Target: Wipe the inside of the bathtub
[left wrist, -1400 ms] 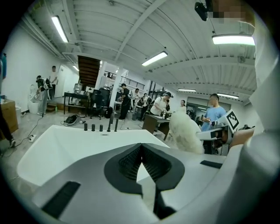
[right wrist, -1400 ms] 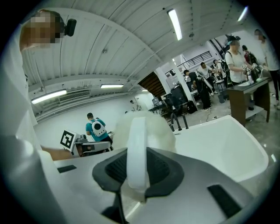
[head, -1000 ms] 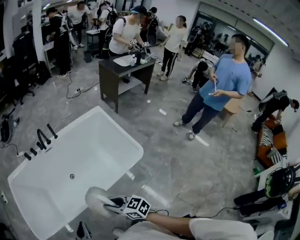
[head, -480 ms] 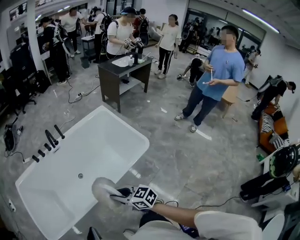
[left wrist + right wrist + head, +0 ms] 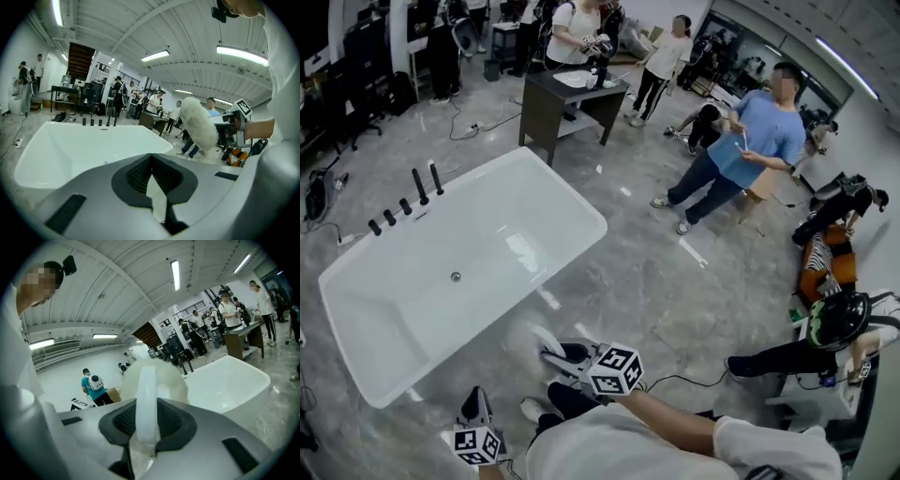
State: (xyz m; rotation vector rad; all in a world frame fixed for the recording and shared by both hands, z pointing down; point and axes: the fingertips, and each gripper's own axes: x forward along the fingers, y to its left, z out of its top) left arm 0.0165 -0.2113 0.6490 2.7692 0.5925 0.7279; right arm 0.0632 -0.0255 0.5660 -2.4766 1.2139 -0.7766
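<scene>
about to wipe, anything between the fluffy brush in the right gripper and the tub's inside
Nothing visible. The brush hangs just outside the near rim of the bathtub, whose basin holds only its drain.

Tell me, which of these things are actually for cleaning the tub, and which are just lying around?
For the job: white bathtub; fluffy white brush, clamped in the right gripper; left gripper, shut and empty.
Just around: dark table; person in blue; floor cable.
</scene>
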